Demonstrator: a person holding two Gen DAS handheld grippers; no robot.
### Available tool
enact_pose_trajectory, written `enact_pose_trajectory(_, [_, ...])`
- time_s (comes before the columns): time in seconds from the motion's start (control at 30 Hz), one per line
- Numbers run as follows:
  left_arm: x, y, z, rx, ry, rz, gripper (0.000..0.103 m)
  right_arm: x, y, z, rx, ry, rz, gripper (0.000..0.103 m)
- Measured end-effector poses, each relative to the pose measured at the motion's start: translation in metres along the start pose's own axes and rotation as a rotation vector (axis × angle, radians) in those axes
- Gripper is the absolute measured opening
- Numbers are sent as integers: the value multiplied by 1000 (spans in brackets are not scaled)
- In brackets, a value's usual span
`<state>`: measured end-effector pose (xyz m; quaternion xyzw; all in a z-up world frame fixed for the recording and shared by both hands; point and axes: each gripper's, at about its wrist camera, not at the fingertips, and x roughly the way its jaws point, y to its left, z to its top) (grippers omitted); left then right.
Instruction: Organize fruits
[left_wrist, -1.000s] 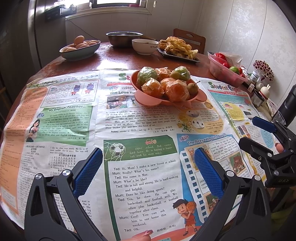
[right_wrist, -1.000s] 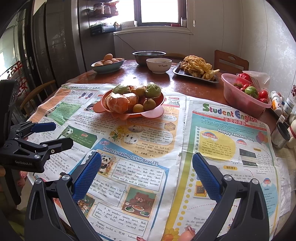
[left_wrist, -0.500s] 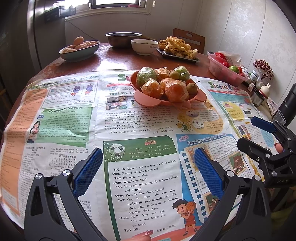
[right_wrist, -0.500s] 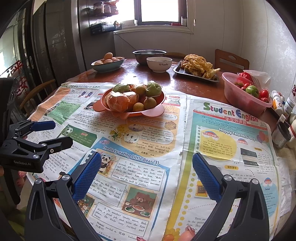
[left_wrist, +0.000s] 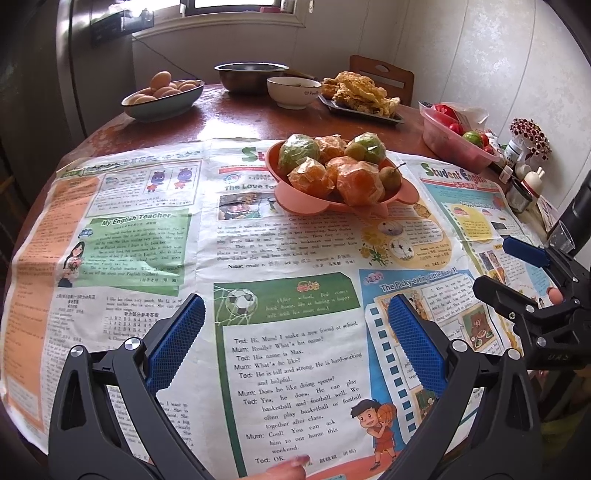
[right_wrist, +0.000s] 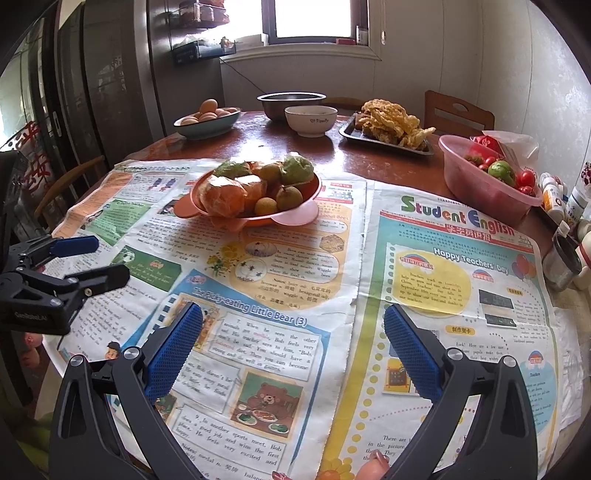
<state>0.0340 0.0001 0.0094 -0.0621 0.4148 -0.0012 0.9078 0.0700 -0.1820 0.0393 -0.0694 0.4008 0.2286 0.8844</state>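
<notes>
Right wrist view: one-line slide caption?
Open right gripper hovers over newspaper, facing orange fruit bowl.

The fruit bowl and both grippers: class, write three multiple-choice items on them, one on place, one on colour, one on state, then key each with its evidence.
1. The fruit bowl stands on:
A newspaper
B bare wood
C a tray

2. The gripper pads are:
A red
B blue
C white

3. The left gripper and right gripper are:
A both shut
B one holds fruit
C both open

Answers:
1 A, the newspaper lies under the bowl.
2 B, blue textured pads show in both views.
3 C, the jaws stand wide apart with nothing between them.
</notes>
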Motion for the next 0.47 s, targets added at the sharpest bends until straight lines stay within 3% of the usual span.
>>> enact_pose_trajectory(0.13, [-2,9,6,-18,-13,-11,93,7,-9,4,11,19,-12,98])
enact_pose_trajectory(0.23, [-7,27,19,-57,-60,21,93,15,-30,12,44,29,-51,98])
enact_pose_trajectory(0.47, [57,101,59,-119,72,213,93,79,-128,38,156,161,-223,99])
